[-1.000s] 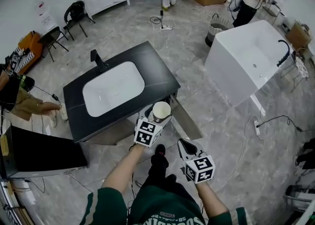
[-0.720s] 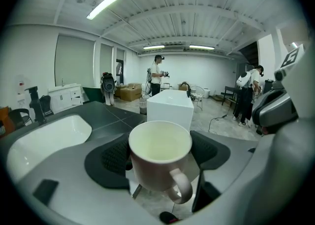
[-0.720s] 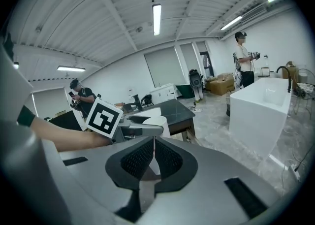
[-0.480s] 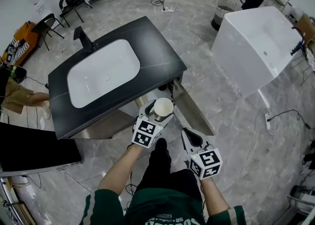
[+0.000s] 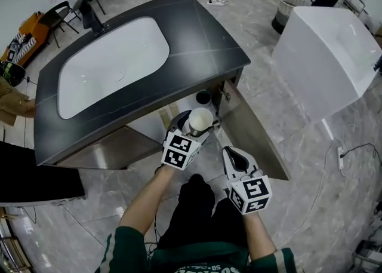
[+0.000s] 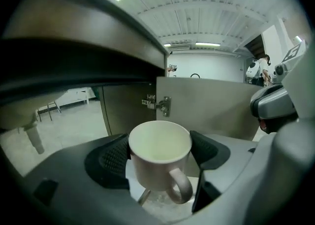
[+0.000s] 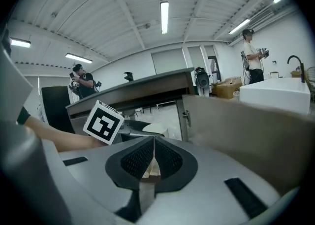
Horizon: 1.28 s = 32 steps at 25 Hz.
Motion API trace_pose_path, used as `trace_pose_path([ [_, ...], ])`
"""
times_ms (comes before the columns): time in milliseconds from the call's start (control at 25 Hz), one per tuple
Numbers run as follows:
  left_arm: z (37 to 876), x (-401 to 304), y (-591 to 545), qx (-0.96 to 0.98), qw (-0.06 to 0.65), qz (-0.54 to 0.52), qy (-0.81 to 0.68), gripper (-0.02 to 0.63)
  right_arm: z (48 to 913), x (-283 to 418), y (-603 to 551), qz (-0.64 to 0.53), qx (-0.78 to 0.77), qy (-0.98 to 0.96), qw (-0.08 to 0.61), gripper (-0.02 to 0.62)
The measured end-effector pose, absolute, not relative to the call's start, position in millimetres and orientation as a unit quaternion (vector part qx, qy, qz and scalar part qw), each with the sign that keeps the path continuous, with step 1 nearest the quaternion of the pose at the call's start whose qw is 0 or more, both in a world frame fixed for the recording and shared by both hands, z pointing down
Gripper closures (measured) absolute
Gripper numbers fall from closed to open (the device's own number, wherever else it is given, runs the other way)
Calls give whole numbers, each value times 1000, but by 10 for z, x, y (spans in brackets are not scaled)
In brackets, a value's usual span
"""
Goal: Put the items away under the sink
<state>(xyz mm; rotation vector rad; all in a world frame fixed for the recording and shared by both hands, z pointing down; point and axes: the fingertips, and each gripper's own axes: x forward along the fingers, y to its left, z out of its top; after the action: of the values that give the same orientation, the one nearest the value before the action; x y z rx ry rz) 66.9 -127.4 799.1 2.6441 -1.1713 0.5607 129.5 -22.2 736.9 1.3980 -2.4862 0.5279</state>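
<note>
A white mug sits upright between the jaws of my left gripper, which is shut on it, handle toward the camera. The mug hangs in front of the open cabinet under the black sink counter. In the left gripper view the cabinet's hinge and open door are straight ahead. My right gripper is shut with nothing in it, just right of and nearer than the left one.
The cabinet's right door stands swung open beside my right gripper. A second door is open at the left. A white bathtub stands at the right. A dark round object lies inside the cabinet.
The view has closed in on the sink cabinet. My left gripper, with the mug, has moved forward toward the cabinet opening; the right gripper followed beside it, still shut.
</note>
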Motion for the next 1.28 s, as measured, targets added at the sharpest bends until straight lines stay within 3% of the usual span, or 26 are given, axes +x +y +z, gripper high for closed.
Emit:
trace_pose_path([
  [600, 9684, 380, -1936, 882, 105, 185, -420, 207, 8902, 1139, -741, 160, 478, -855, 123, 552],
  [1280, 10769, 180, -2578, 857, 142, 187, -459, 207, 9388, 1085, -1056, 176, 487, -847, 124, 552],
])
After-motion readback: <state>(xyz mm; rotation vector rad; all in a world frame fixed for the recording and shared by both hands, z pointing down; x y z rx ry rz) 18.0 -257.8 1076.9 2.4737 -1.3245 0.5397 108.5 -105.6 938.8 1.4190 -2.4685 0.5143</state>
